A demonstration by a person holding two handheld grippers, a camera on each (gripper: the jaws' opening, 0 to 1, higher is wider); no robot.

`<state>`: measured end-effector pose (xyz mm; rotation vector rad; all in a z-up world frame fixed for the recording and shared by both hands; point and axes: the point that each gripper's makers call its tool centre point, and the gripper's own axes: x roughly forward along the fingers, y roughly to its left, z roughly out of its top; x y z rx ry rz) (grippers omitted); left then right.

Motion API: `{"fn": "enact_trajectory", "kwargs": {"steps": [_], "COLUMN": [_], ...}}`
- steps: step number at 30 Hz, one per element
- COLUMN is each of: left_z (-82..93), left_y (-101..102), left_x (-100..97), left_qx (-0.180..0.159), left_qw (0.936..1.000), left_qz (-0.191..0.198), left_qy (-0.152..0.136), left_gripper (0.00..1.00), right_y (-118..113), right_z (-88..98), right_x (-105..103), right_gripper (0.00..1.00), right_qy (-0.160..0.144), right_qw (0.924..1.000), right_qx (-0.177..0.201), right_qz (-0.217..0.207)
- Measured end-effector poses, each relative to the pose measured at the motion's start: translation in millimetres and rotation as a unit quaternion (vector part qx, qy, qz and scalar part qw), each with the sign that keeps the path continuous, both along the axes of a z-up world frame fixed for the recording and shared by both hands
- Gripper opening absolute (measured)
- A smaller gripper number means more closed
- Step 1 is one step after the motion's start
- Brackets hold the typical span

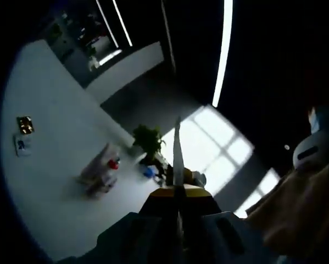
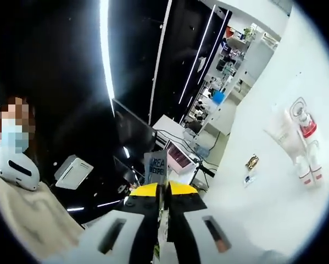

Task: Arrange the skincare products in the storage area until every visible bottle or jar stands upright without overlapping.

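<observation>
In the left gripper view the skincare products form a small cluster on the white table; they are pale bottles, one with a red cap. My left gripper is held above and apart from them, its jaws pressed together with nothing between them. In the right gripper view the same cluster lies far off at the right, white bottles with red caps beside a clear holder. My right gripper is also shut and holds nothing, well away from the table.
A small potted plant and a blue item stand beside the cluster. Two small flat items lie farther along the table, the gold one also visible. A person wearing a headset stands close by.
</observation>
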<state>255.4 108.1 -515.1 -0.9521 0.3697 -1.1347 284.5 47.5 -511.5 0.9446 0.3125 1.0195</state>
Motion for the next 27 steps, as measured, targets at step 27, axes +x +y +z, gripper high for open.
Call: {"fn": "enact_trajectory", "kwargs": {"steps": [27], "left_z": [0.4], "left_y": [-2], "left_x": [25.7], "left_qx": [-0.039], "left_qw": [0.9964], "left_qz": [0.065], "left_qy": [0.037], "left_gripper": [0.0], "right_y": [14], "right_z": [-5.1], "right_x": [-27], "right_gripper": [0.02], "right_qy": [0.049], "right_qw": [0.9954], "right_qx": [0.082], "right_qz": [0.013]}}
